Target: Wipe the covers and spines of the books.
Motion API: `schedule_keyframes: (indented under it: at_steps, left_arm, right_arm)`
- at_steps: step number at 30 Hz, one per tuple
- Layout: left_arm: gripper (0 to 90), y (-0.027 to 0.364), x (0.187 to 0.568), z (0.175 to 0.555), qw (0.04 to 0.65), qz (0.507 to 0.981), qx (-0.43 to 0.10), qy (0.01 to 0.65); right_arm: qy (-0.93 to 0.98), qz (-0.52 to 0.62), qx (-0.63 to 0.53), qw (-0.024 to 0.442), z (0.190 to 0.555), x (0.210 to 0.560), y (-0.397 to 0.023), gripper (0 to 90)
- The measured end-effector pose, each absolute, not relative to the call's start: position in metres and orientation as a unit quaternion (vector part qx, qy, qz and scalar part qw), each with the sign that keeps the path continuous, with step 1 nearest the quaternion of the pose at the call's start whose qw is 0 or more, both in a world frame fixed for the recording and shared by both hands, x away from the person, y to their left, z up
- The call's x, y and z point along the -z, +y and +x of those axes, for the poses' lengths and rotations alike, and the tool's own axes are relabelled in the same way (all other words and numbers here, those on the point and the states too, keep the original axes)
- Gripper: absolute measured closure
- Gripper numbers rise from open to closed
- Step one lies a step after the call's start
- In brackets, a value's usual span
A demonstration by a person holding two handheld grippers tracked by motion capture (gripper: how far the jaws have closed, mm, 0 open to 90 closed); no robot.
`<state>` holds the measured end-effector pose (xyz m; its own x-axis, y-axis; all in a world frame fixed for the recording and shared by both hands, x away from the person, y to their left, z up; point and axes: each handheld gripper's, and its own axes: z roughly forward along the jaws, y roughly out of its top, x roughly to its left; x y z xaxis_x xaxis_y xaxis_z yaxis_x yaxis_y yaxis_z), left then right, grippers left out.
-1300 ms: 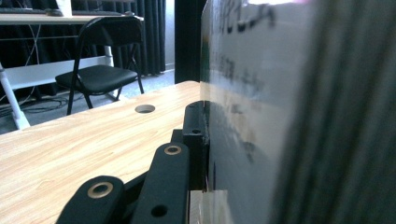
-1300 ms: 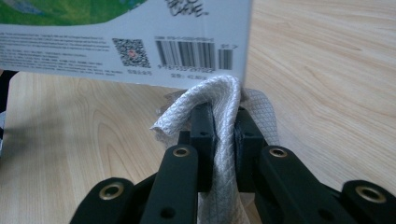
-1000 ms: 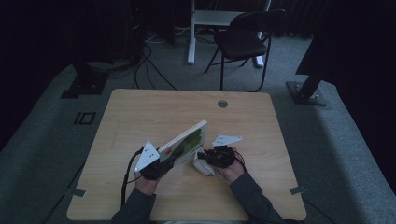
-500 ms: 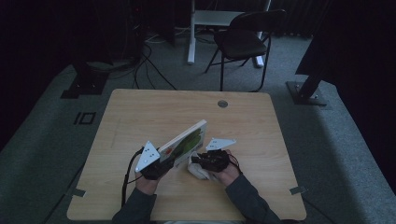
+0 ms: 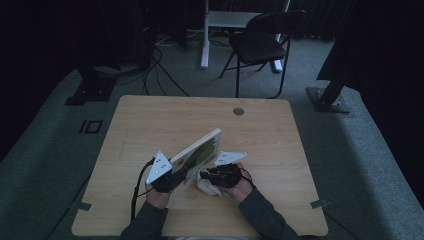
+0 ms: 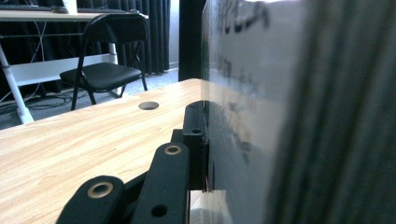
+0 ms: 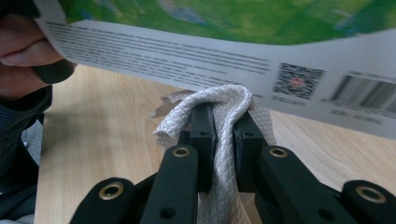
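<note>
Right gripper view: the right gripper's [image 7: 223, 123] fingers clamp a folded white cloth [image 7: 219, 100] against the book's [image 7: 196, 42] back cover. Left gripper [image 5: 167, 175] fingers pinch the book's lower corner, tilted above the surface [image 5: 280, 145]. Wipe lightly, keeping the book steady.

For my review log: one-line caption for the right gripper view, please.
Right claw shut on a folded white cloth, pressed to the book's back cover by the QR code.
</note>
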<state>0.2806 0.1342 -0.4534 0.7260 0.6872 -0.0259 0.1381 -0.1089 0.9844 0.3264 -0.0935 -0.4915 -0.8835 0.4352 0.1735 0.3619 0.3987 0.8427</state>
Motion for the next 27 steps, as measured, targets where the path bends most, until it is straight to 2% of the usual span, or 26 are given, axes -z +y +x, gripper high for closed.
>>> schedule_keyframes:
  at_steps: [21, 27]
  left_arm:
    - [78.0, 0.133, 0.456, 0.283, 0.598, 0.709, -0.229, 0.295]
    - [78.0, 0.133, 0.458, 0.284, 0.595, 0.709, -0.233, 0.299]
  right_arm:
    - [0.847, 0.207, -0.489, 0.034, 0.311, 0.489, -0.075, 81.9]
    - [0.852, 0.192, -0.485, 0.046, 0.305, 0.486, -0.069, 81.9]
